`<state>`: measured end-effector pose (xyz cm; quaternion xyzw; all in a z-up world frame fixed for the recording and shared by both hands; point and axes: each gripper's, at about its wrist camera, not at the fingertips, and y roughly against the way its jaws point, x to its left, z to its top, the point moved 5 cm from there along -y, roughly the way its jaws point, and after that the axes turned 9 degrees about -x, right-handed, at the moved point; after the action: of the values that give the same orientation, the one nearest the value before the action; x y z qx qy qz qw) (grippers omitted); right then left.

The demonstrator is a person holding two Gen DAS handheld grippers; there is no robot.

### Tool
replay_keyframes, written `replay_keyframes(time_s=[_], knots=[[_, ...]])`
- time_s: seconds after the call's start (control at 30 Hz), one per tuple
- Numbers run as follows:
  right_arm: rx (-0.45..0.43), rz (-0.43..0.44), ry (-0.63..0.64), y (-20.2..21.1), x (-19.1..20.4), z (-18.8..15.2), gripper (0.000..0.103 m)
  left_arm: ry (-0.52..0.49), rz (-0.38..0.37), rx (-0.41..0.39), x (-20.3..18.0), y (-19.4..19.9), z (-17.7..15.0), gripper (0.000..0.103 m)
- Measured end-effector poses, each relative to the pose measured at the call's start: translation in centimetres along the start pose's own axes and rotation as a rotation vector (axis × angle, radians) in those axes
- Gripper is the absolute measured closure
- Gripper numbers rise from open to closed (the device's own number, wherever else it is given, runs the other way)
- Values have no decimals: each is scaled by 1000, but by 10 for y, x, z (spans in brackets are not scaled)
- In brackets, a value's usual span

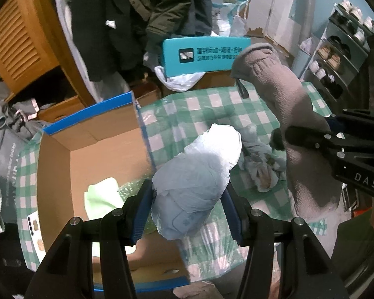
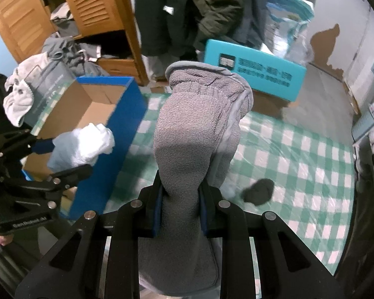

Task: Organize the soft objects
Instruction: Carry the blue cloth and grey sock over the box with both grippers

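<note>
My left gripper is shut on a pale blue-white plastic bag bundle and holds it over the near right edge of the open cardboard box. The box holds a light green cloth and bubble wrap. My right gripper is shut on a grey fleece glove and holds it upright above the checked tablecloth. The glove and right gripper also show in the left wrist view, right of the bag. The left gripper with the bag shows in the right wrist view by the box.
A crumpled pale cloth lies on the tablecloth behind the bag. A small dark item lies on the cloth right of the glove. A teal box stands beyond the table. Hanging coats, a wooden cabinet and a shoe rack surround it.
</note>
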<state>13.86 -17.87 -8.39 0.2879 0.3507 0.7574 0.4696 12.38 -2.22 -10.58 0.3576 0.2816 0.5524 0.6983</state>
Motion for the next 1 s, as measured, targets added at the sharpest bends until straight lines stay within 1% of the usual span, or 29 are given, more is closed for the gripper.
replay_keyframes(time_s=[0.63,0.87,1.0], knots=[[19,76,110,-28,87,32,81,113,67,-14,82,12,-17,47],[31,101,149,-41,120,40,81,153,86,0,110,12,-30,47],[50,110,165,-51,136,41,81,163,120,4,127,12,-38,47]])
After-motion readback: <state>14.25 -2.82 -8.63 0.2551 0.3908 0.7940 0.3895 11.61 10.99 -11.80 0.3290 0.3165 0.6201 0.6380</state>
